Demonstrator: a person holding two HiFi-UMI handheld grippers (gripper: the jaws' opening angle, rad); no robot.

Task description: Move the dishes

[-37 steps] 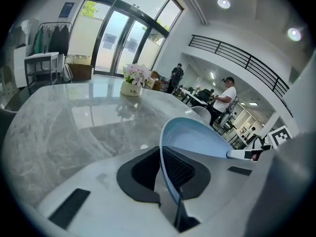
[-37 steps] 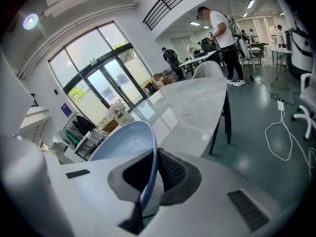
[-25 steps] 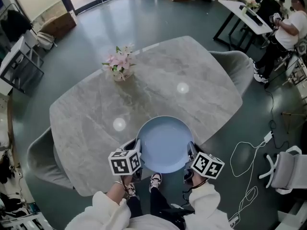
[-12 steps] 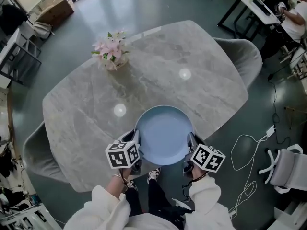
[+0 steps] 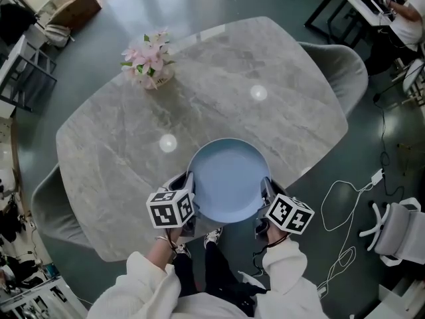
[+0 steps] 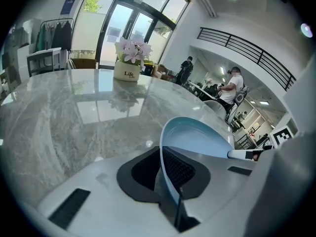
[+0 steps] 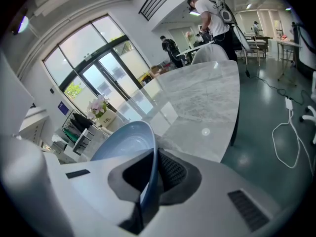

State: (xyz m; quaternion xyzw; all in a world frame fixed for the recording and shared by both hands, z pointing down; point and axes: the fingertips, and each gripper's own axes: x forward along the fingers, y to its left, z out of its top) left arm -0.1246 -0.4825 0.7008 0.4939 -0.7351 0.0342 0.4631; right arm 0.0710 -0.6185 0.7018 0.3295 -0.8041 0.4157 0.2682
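Off the table's (image 5: 219, 92) 8 o'clock edge sits one grey chair (image 5: 45, 208), and near 11 o'clock on the marble top stands a single pot of pink flowers (image 5: 147, 65). Coming right, my left gripper (image 5: 190, 193) is clamped on the 8 o'clock rim of the blue plate (image 5: 229, 178). In the left gripper view the jaws pinch that thin rim between their ribbed pads. The plate lies about level over the table's 6 o'clock edge, carried between both hands. Whether its base touches the marble I cannot tell. My right gripper (image 5: 265, 193) is closed on the plate's 4 o'clock rim in the same way, with the rim caught edge-on between its jaws. Past 2 o'clock a second grey chair (image 5: 339, 72) stands at the table's corner.

I count one plate, one flower pot, two chairs and two grippers, both gripping. I judge the step in hand to be carrying the plate onto the table. Next I need to lower both sides evenly and set it flat on bare marble short of the flowers. Only then should I release both grips together.
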